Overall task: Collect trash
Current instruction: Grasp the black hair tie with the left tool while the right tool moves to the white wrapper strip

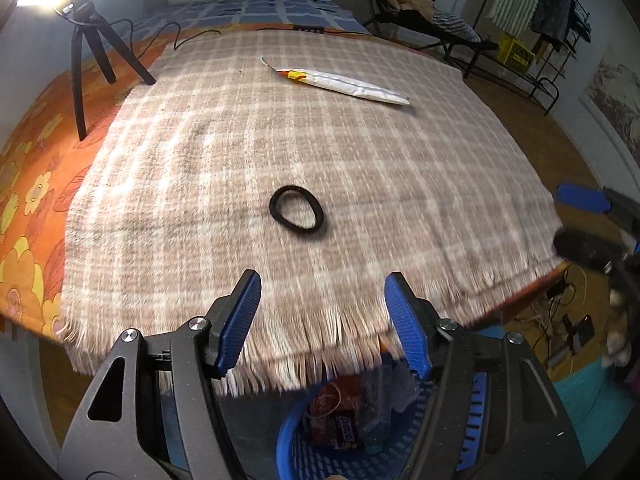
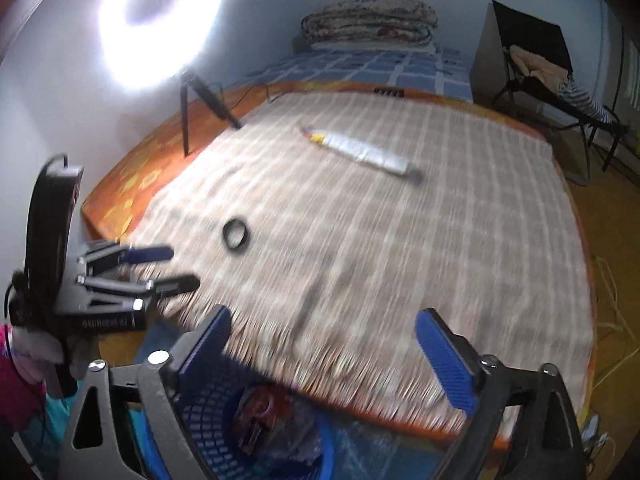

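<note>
A long white wrapper with a red and yellow end lies flat toward the far side of the checked blanket. A black hair tie rests nearer the fringed front edge. Below that edge stands a blue basket holding wrappers and clear plastic. My left gripper hovers open over the fringe, nothing between its fingers. My right gripper is open wide above the basket and the blanket's edge, and it holds nothing.
A black tripod with a bright ring light stands on the orange sheet at the far left. A folding chair with clothes stands by the bed's right side. Cables lie on the floor.
</note>
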A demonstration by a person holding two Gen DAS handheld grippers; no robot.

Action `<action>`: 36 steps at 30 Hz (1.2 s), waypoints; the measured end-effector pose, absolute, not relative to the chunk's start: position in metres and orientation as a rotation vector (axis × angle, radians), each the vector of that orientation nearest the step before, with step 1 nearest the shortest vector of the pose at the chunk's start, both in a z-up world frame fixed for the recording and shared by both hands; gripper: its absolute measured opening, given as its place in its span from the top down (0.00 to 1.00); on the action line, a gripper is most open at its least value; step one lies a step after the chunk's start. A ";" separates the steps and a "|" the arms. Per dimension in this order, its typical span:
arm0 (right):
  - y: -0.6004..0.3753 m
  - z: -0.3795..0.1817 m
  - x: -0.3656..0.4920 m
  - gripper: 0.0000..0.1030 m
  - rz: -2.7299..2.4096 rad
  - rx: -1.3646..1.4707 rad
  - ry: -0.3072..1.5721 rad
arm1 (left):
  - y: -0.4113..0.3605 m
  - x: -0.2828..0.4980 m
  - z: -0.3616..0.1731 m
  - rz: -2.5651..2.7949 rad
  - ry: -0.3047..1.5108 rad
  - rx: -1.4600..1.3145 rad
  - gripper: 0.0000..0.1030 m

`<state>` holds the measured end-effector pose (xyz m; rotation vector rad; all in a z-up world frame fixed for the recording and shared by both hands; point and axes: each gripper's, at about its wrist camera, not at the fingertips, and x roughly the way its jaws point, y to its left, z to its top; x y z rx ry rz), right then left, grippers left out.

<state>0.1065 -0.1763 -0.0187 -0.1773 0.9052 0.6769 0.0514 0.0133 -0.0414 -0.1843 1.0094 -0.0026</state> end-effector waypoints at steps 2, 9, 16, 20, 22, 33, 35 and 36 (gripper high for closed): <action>-0.173 -0.011 0.121 0.01 0.678 -0.171 0.881 | 0.015 0.058 -0.044 0.001 1.016 -0.196 0.36; -0.149 -0.003 0.178 0.01 0.706 -0.196 0.877 | 0.023 0.081 -0.054 0.017 1.039 -0.232 0.36; -0.126 -0.009 0.220 0.01 0.718 -0.249 0.864 | 0.027 0.096 -0.064 0.025 1.062 -0.235 0.36; -0.111 -0.016 0.244 0.01 0.726 -0.270 0.870 | 0.028 0.104 -0.066 0.027 1.062 -0.227 0.36; -0.102 -0.021 0.257 0.01 0.721 -0.282 0.878 | 0.028 0.108 -0.067 0.030 1.059 -0.214 0.36; -0.056 -0.056 0.301 0.01 0.719 -0.396 0.912 | 0.022 0.127 -0.074 0.042 1.066 -0.126 0.55; -0.052 -0.061 0.307 0.01 0.718 -0.400 0.919 | 0.020 0.131 -0.075 0.049 1.061 -0.113 0.61; -0.050 -0.063 0.311 0.01 0.716 -0.400 0.924 | 0.020 0.133 -0.074 0.052 1.058 -0.110 0.65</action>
